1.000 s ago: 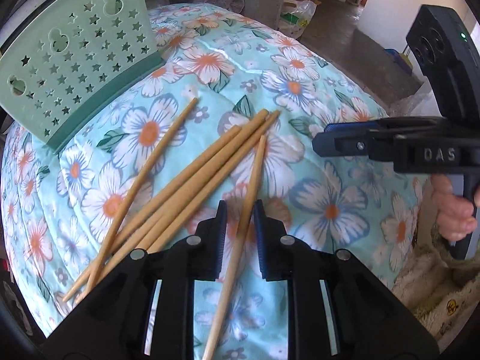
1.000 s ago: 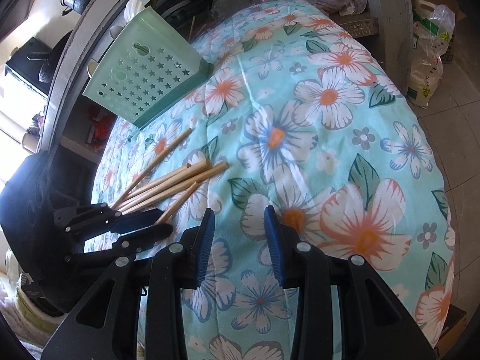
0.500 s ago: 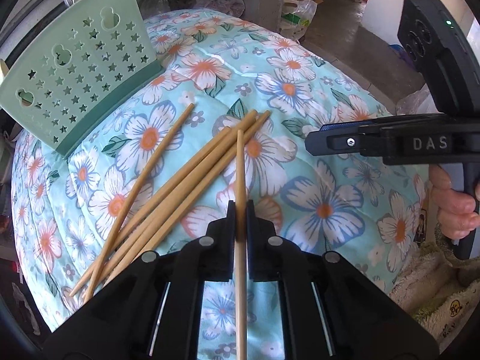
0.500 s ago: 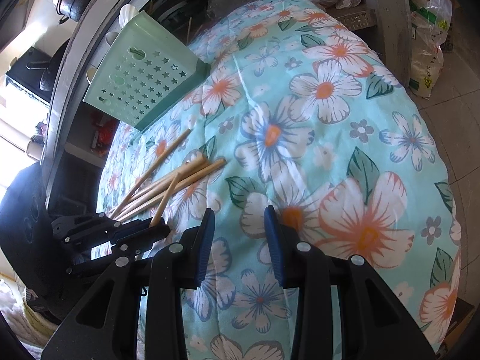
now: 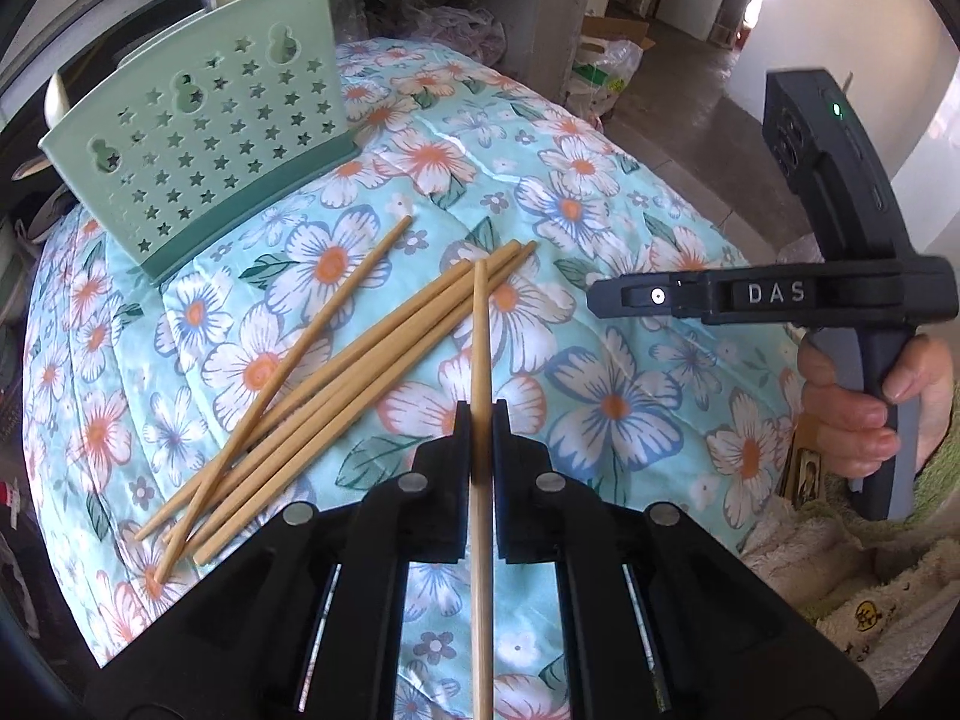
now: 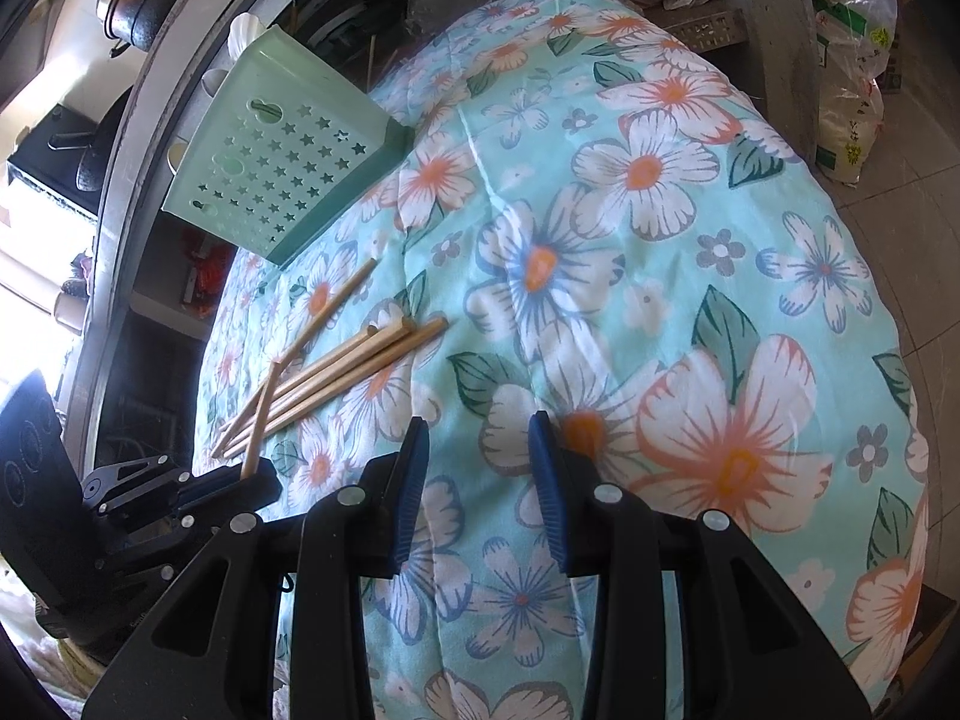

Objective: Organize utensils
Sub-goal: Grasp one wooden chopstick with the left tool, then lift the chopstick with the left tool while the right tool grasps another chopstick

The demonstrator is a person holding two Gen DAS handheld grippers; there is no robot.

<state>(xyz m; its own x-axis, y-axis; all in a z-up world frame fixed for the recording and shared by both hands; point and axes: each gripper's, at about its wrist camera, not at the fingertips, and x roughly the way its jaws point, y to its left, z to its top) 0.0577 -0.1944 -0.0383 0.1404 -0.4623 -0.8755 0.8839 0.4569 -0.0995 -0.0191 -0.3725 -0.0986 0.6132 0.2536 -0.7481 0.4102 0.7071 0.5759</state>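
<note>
The left gripper (image 5: pixel 479 414) is clamped on one chopstick (image 5: pixel 480 330). The right gripper (image 6: pixel 480 468) hangs wide and empty. Four other chopsticks (image 5: pixel 336 378) lie loose on the floral cloth (image 5: pixel 630 228), apart from the green holder (image 5: pixel 204 144), so organizing looks barely begun.

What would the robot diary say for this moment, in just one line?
left gripper: shut on one chopstick | right gripper: open, nothing held | chopstick pile: on floral cloth | green holder: beyond pile

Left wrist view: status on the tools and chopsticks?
Left tool shut on one wooden chopstick. Right tool open, nothing between its fingers. Four chopsticks loose on the floral cloth; green star-holed basket unobstructed.
</note>
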